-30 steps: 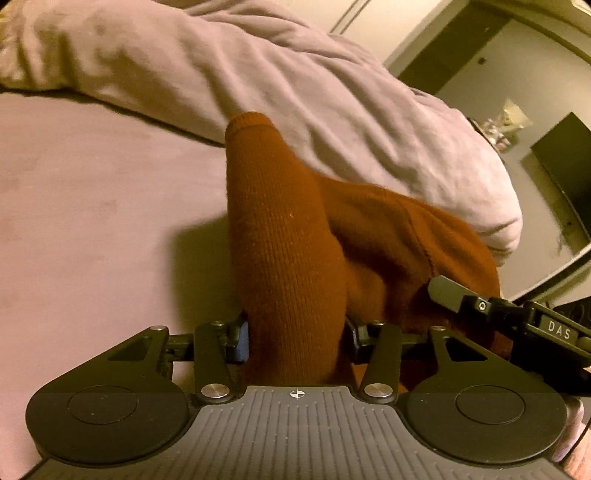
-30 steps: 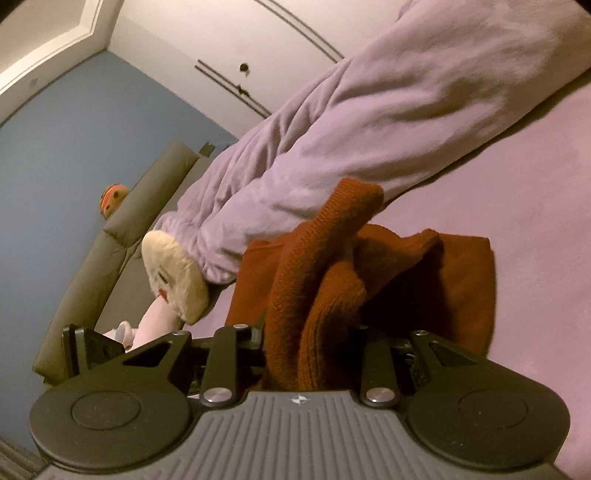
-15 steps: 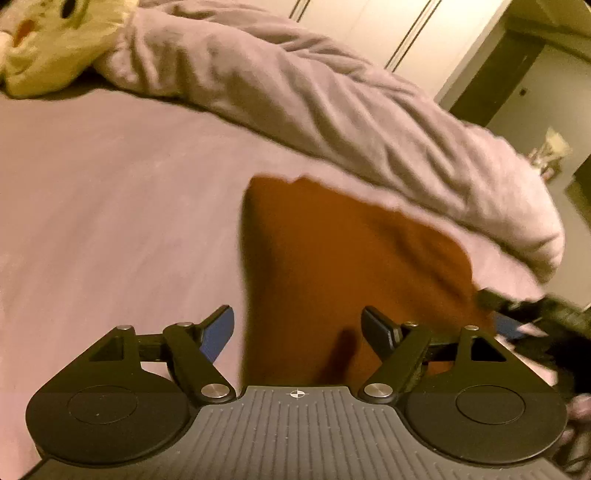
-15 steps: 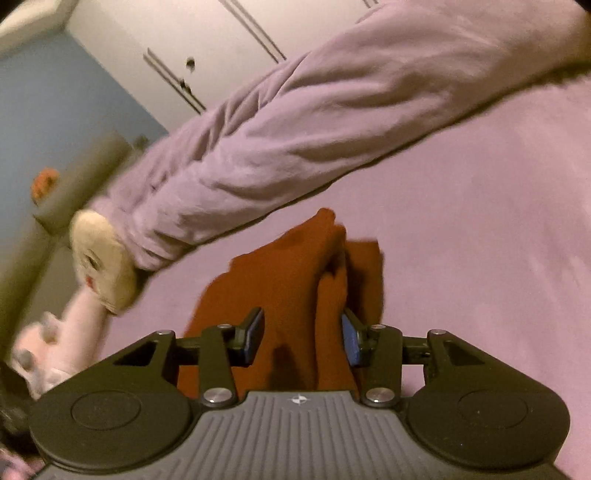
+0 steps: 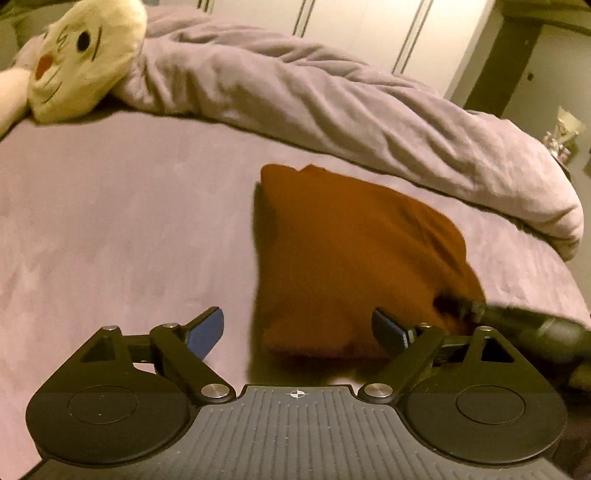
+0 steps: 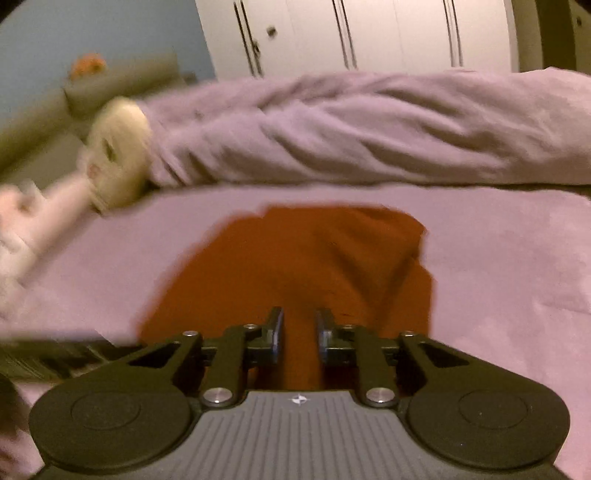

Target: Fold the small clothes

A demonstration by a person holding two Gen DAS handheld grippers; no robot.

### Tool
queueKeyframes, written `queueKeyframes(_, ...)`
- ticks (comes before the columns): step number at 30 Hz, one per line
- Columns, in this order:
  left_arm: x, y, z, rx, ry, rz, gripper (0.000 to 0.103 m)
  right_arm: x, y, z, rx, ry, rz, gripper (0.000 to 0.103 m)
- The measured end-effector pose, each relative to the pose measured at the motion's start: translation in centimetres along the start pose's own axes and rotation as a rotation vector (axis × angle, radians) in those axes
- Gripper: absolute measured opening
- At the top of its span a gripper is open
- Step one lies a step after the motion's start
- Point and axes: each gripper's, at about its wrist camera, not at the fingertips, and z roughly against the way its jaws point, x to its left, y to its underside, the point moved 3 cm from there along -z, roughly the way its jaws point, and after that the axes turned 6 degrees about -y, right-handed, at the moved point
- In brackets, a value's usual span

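A rust-orange knit garment [image 5: 351, 251] lies bunched on the mauve bed sheet [image 5: 110, 221]. My left gripper [image 5: 295, 312] is just short of its near edge. The jaws are wide and still opening, and the blue pads [image 5: 207, 328] touch nothing. In the right wrist view the garment [image 6: 295, 258] fills the middle. My right gripper [image 6: 299, 314] is closing at its near edge, with only a narrow gap left and orange cloth filling that gap. That view is blurred. The right gripper [image 5: 469, 306] also shows as a dark blur at the garment's right edge.
A rumpled mauve duvet [image 5: 332, 99] runs along the far side of the bed. A cream plush toy [image 5: 81, 55] lies at its left end. White wardrobe doors [image 6: 369, 33] stand behind. The bed drops off at the right edge [image 5: 569, 280].
Both grippers let go of the raised orange garment, and it dropped onto the sheet. The left jaws spread wide. The right jaws opened, then narrowed on the cloth, and that view rolled level.
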Motion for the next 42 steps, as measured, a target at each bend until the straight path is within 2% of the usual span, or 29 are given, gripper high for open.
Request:
queueKeyframes(1,-0.1,-0.1,-0.3,0.004,-0.004,-0.008,0.092,-0.2,0.9,-0.6,0.016,0.030,0.044,0.000)
queueKeyframes(3,-0.5,-0.1,-1.1,0.014,-0.012,-0.017,0.092,-0.5,2.9,-0.8,-0.013,0.038,0.142,0.000)
queueKeyframes(6,-0.4,0.1,-2.9,0.070,-0.027,0.008,0.093,-0.1,2.8,-0.4,-0.006,0.040,0.184,0.000)
queueKeyframes(7,-0.3,0.0,-3.0,0.082,-0.026,0.026,0.093,0.2,2.5,0.0,0.004,0.039,0.187,0.000)
queueKeyframes(9,-0.2,-0.7,-2.3,0.058,-0.006,0.052,0.092,0.7,1.2,1.1,0.005,0.028,0.174,0.000)
queueKeyframes(12,-0.9,-2.3,-1.9,0.011,-0.014,0.040,0.095,1.0,-0.9,1.6,-0.045,0.053,0.170,0.007)
queueKeyframes(14,-1.5,-3.4,-2.9,0.009,-0.047,0.021,0.095,0.9,-2.5,0.5,-0.052,0.087,0.165,0.014)
queueKeyframes(18,-2.5,-4.8,-6.0,0.026,-0.119,-0.008,0.095,0.2,-5.3,-3.1,-0.042,0.118,0.166,0.014)
queueKeyframes(20,-2.9,-4.7,-7.3,0.021,-0.118,-0.013,0.097,-0.6,-5.8,-4.8,-0.033,0.145,0.141,0.020)
queueKeyframes(23,-3.0,-4.1,-8.5,0.012,-0.116,-0.023,0.103,-1.5,-4.0,-7.1,-0.005,0.187,0.225,0.027)
queueKeyframes(27,-3.0,-3.3,-9.7,-0.017,-0.099,-0.027,0.103,-0.7,-1.4,-7.3,-0.076,0.221,0.392,0.028)
queueKeyframes(32,-2.5,-4.1,-8.7,0.023,-0.102,-0.022,0.103,-0.6,-2.6,-7.1,-0.032,0.203,0.348,0.031)
queueKeyframes(35,-2.0,-3.6,-6.2,0.021,-0.117,-0.015,0.103,0.6,-3.3,-4.5,-0.018,0.188,0.296,0.032)
queueKeyframes(36,-1.7,-3.1,-5.4,0.019,-0.125,-0.006,0.103,0.8,-3.1,-3.3,-0.034,0.173,0.272,0.032)
queueKeyframes(39,-0.9,-1.4,-3.6,0.024,-0.116,0.046,0.103,1.8,-1.0,0.5,-0.094,0.125,0.225,0.045)
queueKeyframes(42,-0.9,-0.6,-4.0,0.053,-0.102,0.047,0.103,1.8,1.7,0.5,-0.029,0.160,0.240,0.047)
